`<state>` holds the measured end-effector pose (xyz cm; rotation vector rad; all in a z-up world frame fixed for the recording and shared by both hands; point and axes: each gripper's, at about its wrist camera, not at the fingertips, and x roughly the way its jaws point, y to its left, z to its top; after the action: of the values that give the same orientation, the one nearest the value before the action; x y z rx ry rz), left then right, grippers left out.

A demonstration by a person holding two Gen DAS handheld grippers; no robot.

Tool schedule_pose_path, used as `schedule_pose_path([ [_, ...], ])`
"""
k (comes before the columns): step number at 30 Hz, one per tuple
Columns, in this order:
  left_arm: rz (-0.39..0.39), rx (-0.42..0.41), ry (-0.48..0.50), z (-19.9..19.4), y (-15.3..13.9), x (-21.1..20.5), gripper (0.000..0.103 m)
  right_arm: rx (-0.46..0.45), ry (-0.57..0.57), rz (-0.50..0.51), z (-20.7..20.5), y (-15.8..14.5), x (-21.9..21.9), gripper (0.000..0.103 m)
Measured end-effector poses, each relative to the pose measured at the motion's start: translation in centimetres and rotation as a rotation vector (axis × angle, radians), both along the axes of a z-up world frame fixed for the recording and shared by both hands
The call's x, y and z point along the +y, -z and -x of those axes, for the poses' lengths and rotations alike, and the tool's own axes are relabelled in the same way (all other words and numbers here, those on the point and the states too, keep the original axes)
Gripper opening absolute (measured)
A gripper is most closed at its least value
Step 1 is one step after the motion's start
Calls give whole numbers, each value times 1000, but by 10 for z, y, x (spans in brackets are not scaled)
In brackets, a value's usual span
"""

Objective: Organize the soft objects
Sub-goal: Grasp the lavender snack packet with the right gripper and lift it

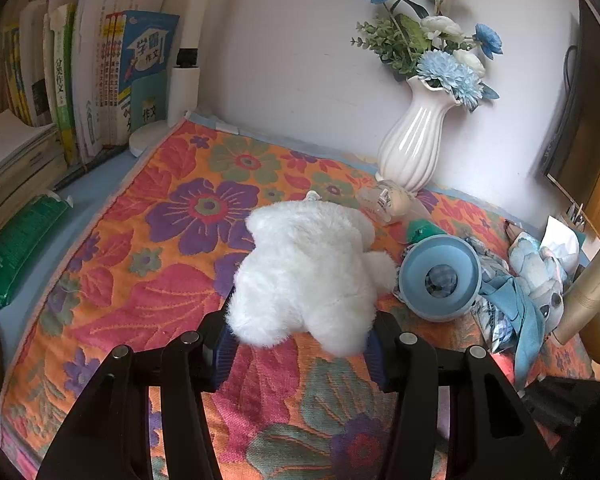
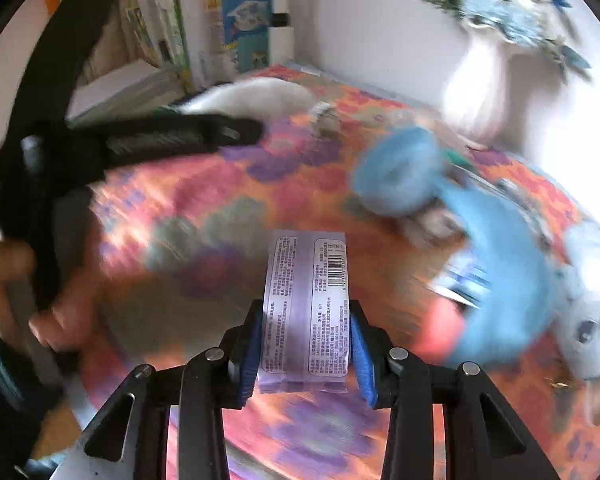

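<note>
Between my left gripper's pads sits the white plush toy, clamped; my right gripper pinches a lilac tissue packet. Slick wrapper could slide free, I judge. Floral cloth covers the table; white vase at one o'clock, books at ten.

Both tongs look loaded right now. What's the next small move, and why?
Probably lift the white plush toy slightly off the floral cloth. The left tongs are shut on its near end while the rest lies on the cloth beside the blue round item. The right tongs already hold the purple packet.
</note>
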<state>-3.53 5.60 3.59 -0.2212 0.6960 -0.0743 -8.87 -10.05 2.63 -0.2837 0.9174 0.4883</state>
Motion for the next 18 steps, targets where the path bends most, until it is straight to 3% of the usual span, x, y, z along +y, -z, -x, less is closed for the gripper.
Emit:
schedule_pose_path([
  [4,-9,-3,0,0,0,-1,50,63,107,-103,-28,-1,-48,39],
  [8,-8,3,1,-1,0,-1,50,101,114,-195,-36,-1,-60,39],
  [13,-13,1,7,-1,0,-2,50,87,30,-148,-8,-4,-39,39],
  [18,-13,1,13,-1,0,-2,50,-3,-21,4,10,0,-10,41],
])
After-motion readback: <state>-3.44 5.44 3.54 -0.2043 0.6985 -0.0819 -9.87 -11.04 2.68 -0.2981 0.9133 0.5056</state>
